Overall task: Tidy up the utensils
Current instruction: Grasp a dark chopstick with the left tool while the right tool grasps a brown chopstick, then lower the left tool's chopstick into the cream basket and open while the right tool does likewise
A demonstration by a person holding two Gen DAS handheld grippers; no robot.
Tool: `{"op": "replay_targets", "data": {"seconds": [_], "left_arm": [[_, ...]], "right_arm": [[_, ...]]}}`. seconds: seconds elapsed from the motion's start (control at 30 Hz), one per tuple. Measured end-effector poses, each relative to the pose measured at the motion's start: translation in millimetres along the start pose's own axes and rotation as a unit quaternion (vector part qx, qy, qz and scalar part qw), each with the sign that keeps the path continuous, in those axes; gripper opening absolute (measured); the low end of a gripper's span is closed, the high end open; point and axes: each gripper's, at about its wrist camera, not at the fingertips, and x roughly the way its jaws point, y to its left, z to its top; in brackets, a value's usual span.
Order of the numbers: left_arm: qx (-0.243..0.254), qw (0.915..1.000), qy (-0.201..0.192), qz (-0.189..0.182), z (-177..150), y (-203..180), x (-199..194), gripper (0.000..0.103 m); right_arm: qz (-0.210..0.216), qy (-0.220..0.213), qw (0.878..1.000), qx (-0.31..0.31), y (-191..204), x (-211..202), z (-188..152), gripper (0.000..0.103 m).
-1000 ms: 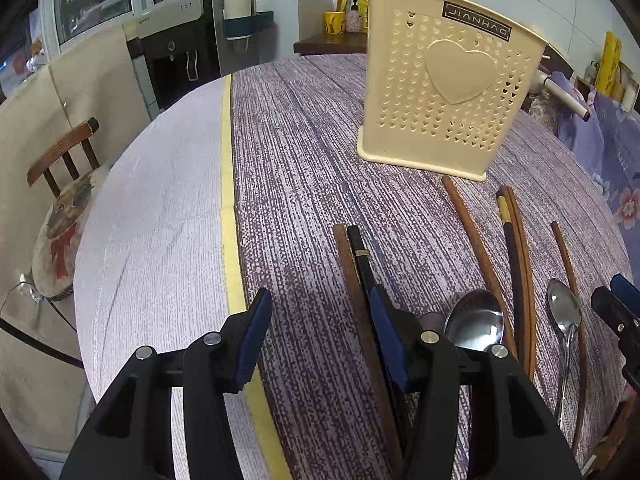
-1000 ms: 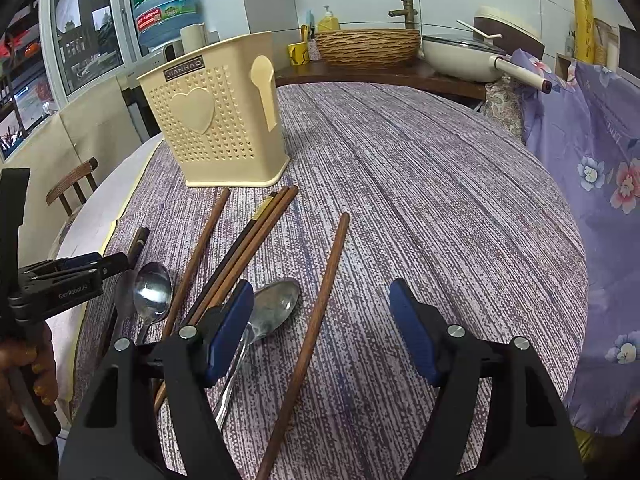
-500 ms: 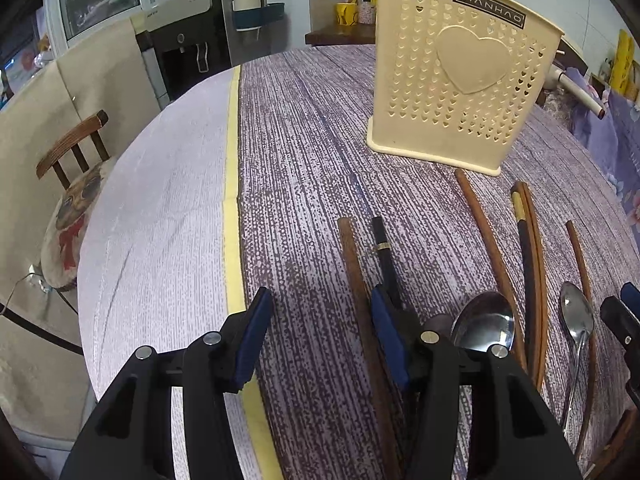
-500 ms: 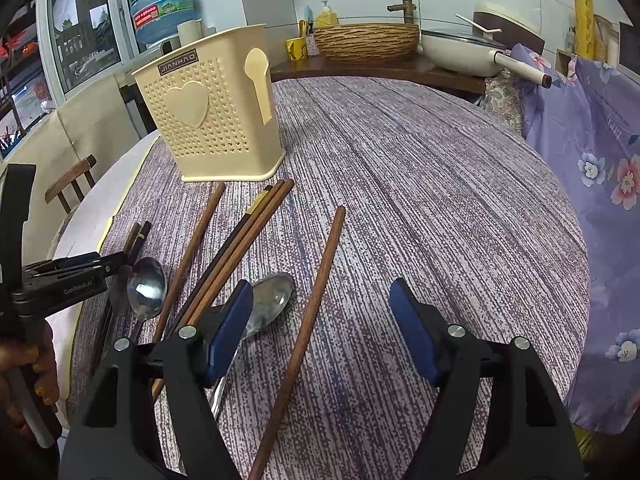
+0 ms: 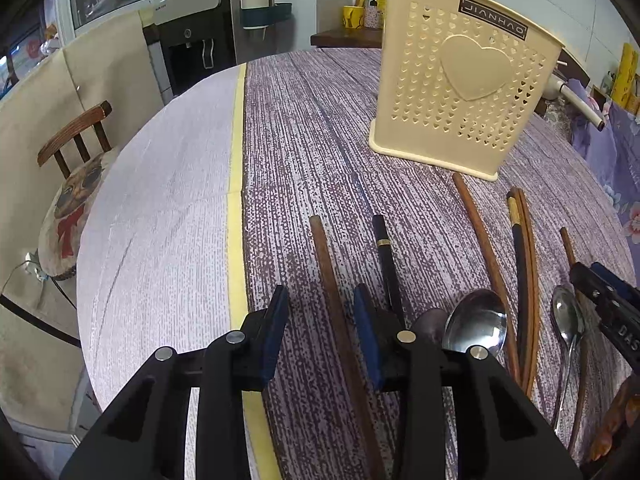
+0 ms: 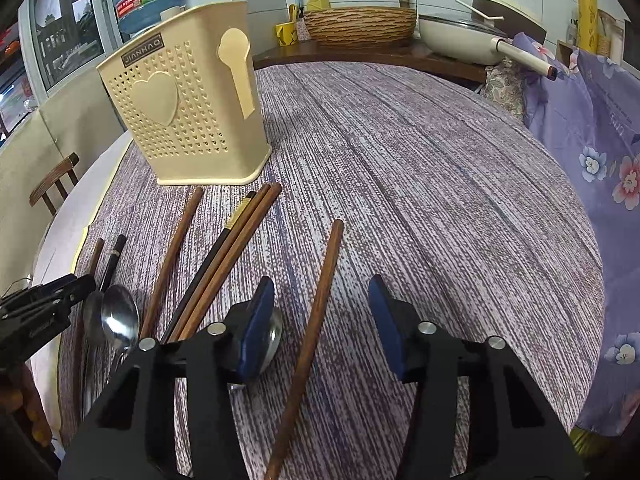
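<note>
A cream perforated utensil holder (image 5: 460, 92) stands upright on the purple tablecloth; it also shows in the right wrist view (image 6: 188, 104). Several brown and black chopsticks and two steel spoons lie in front of it. My left gripper (image 5: 318, 328) is open, its jaws on either side of a brown chopstick (image 5: 332, 292), with a black chopstick (image 5: 386, 256) and a spoon (image 5: 476, 326) just right of it. My right gripper (image 6: 322, 320) is open around another brown chopstick (image 6: 316, 320); a second spoon (image 6: 272, 338) lies behind its left finger.
A wooden chair (image 5: 74, 168) stands off the table's left edge. A water dispenser (image 5: 192, 40) is behind. A counter at the back holds a wicker basket (image 6: 360, 26) and a white pan (image 6: 472, 34). Floral purple cloth (image 6: 600, 152) hangs at the right.
My left gripper has narrowed and shifted right, so the brown chopstick now lies between its jaws. My right gripper has moved slightly forward over its chopstick, still wide open.
</note>
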Motion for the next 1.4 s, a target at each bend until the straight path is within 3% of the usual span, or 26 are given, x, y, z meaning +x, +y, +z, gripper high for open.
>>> {"op": "replay_targets", "data": {"seconds": [0.3, 0.53, 1.03, 1.4], "left_arm": [[0.008, 0.9998, -0.012, 0.009, -4.8, -5.4, -1.1, 0.034], [0.015, 0.9998, -0.010, 0.006, 2.8, -8.1, 3.2, 0.010], [0.011, 0.9997, -0.010, -0.020, 10.0, -6.6, 7.2, 0.008], [-0.008, 0.9988, -0.023, -0.042, 22.7, 9.2, 2.7, 0.008]], "right_arm": [[-0.023, 0.017, 0.999, -0.027, 11.5, 12.9, 7.0, 0.025], [-0.009, 0.015, 0.999, -0.029, 15.3, 18.9, 12.6, 0.012], [0.007, 0.011, 0.999, -0.030, 13.3, 23.0, 18.5, 0.010], [0.065, -0.008, 0.998, 0.010, 1.0, 12.7, 24.9, 0.009]]}}
